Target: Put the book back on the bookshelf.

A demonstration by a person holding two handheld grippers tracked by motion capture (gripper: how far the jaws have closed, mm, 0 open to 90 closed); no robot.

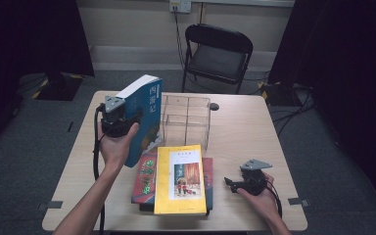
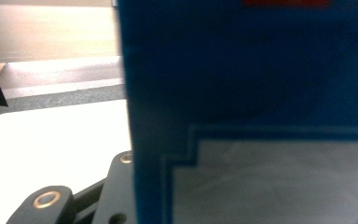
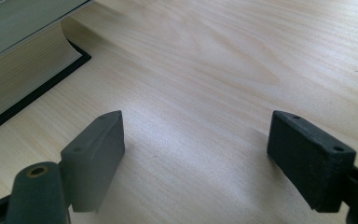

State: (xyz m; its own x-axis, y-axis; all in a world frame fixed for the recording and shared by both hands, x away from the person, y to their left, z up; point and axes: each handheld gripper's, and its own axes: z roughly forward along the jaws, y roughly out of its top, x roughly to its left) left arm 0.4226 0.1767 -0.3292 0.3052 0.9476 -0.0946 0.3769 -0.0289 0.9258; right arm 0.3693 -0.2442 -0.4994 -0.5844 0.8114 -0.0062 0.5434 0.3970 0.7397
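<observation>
High view, left gripper (image 1: 127, 117) clamping a thick blue book (image 1: 144, 117) upright beside the clear bin (image 1: 186, 120), right gripper (image 1: 231, 184) resting with fingers (image 3: 98, 154) wide, gripping nothing, on bare wooden counter (image 1: 240, 132).

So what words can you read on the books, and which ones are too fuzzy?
"四游记", as far as it can be made out: white characters on the spine of the blue book held up in the left gripper.
Yellow book: a title line at the top of the cover, too small to read.
Red book: green characters on the cover, too blurred to read.
</observation>
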